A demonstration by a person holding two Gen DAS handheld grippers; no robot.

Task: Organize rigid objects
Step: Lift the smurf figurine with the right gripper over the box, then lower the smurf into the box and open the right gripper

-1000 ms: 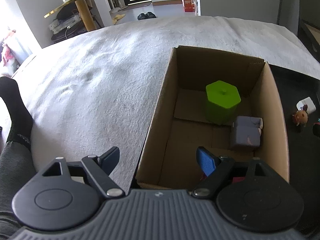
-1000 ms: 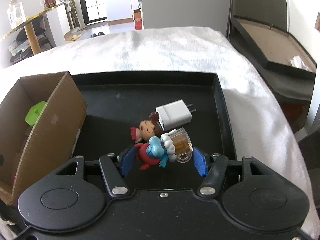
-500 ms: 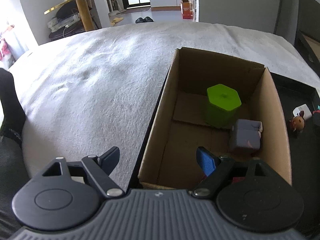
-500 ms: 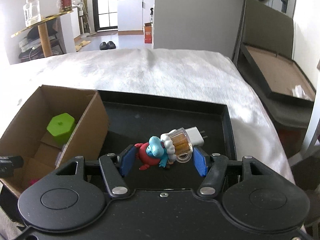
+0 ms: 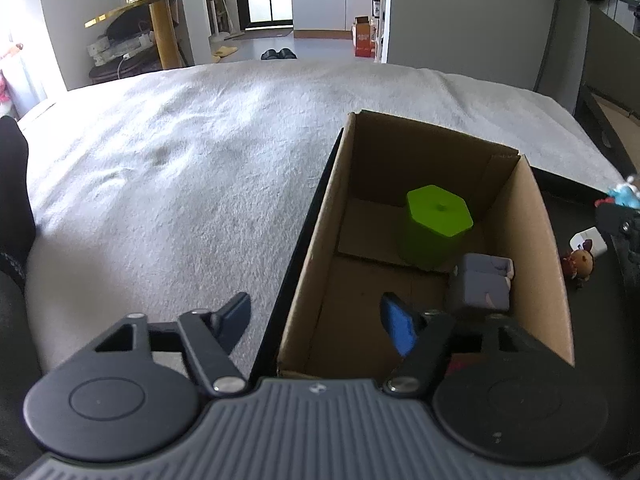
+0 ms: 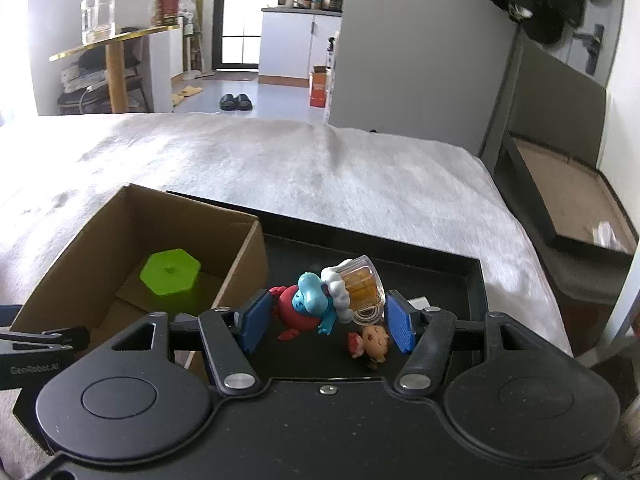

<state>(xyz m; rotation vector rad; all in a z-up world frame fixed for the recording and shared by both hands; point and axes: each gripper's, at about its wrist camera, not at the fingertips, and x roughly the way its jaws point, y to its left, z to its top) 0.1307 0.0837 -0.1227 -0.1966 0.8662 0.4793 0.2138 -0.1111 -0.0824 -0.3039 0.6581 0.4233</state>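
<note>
Right wrist view: the right gripper (image 6: 327, 317) clamps the blue figurine (image 6: 316, 304) just right of the cardboard box (image 6: 244, 252), next needing carrying over it, while the left gripper (image 5: 316, 314), fingers just narrowing, holds nothing.

White charger (image 6: 418, 303) mostly hidden behind pad

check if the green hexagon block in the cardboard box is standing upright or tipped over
Upright. The green hexagon block stands on the cardboard box floor with its flat hexagonal top facing up, in both views.
</note>
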